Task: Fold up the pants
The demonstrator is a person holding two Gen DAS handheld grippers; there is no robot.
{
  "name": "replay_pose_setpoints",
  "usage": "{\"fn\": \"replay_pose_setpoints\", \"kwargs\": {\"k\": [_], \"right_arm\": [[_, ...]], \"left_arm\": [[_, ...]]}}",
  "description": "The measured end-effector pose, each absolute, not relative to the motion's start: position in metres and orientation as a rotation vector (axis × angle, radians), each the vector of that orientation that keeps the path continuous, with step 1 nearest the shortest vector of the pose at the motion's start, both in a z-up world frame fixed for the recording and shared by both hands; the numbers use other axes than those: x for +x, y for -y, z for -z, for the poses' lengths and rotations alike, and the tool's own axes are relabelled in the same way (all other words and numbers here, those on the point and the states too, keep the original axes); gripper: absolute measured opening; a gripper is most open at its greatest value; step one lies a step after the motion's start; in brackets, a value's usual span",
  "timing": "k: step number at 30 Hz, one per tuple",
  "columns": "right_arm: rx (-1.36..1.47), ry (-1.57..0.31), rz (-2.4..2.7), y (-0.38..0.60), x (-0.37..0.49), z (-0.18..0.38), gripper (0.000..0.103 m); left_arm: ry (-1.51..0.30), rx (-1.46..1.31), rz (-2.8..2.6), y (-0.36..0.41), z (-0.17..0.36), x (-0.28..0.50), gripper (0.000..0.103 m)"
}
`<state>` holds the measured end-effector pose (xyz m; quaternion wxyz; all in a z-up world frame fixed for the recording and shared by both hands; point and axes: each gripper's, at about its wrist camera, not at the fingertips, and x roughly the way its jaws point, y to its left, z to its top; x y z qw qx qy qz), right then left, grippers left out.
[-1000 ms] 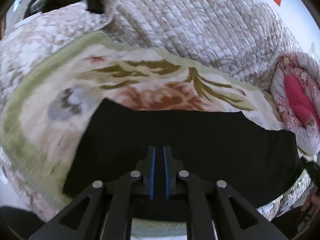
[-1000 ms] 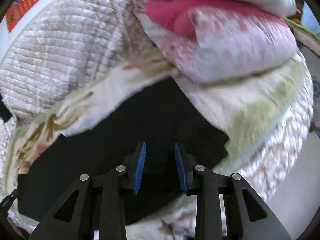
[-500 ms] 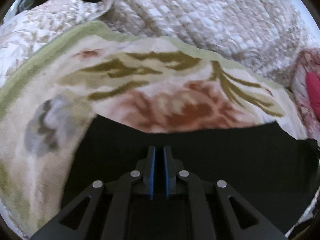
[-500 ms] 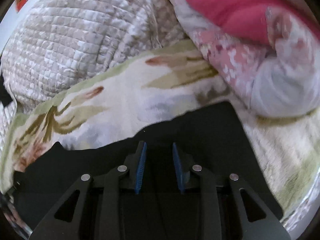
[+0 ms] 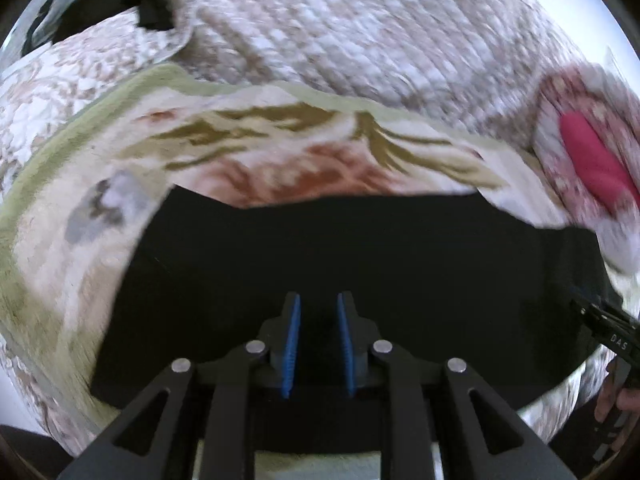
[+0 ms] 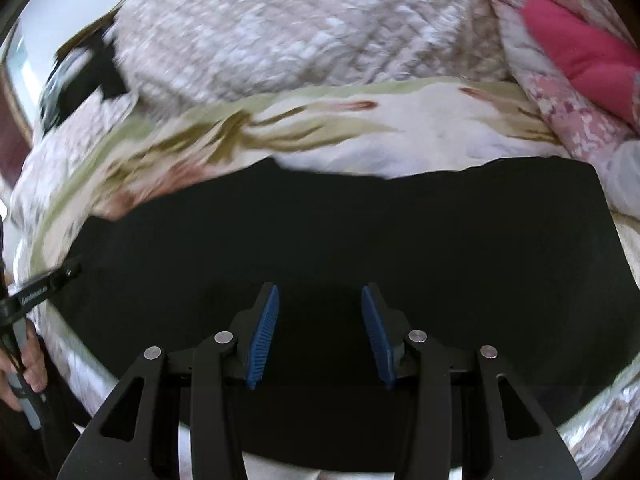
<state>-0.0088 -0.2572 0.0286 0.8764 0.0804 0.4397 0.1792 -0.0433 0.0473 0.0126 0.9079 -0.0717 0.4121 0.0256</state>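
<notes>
Left gripper (image 5: 318,308): blue pads a narrow gap apart and opening, nothing pinched, poised over the black pants (image 5: 360,264). Right gripper (image 6: 320,300): jaws wider, also opening, empty, above the same pants. Pants lie flat as a dark band on the floral blanket (image 5: 80,248). Only the left view catches the right gripper's tip at the pants' right end; only the right view shows a hand (image 6: 24,364) by their left end. Beyond the pants, a quilted cover (image 5: 360,32); a pink pillow (image 6: 580,56) at their far right.
</notes>
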Motion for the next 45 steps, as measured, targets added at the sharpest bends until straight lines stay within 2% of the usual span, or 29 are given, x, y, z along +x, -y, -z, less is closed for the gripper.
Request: {"fn": "replay_pose_setpoints", "kwargs": {"k": [6, 10, 17, 23, 26, 30, 39, 45], "right_arm": [[0.071, -0.89, -0.387, 0.236, -0.038, -0.03, 0.044], [0.044, -0.87, -0.415, 0.228, -0.048, -0.029, 0.044], [-0.015, -0.847, -0.419, 0.222, -0.052, -0.028, 0.046], [-0.055, -0.854, -0.452, 0.211, -0.055, -0.026, 0.048], [-0.034, -0.825, -0.425, 0.218, -0.054, -0.031, 0.048], [0.046, -0.882, -0.328, 0.242, -0.041, -0.02, 0.048], [0.046, -0.889, -0.311, 0.243, -0.04, -0.022, 0.048], [0.056, -0.838, -0.381, 0.235, -0.047, -0.03, 0.048]], "left_arm": [[-0.861, -0.091, -0.012, -0.022, -0.01, -0.058, 0.021], [-0.864, -0.062, -0.009, -0.016, -0.004, -0.062, 0.028], [-0.841, -0.044, -0.028, -0.016, -0.006, -0.067, 0.028], [-0.853, -0.043, -0.025, -0.019, -0.001, -0.066, 0.032], [-0.834, -0.054, -0.083, -0.032, -0.005, -0.064, 0.032], [-0.849, -0.11, -0.115, -0.051, -0.003, -0.061, 0.032], [-0.844, -0.063, -0.028, -0.023, -0.004, -0.067, 0.033], [-0.854, -0.091, -0.054, -0.031, -0.004, -0.074, 0.033]]}}
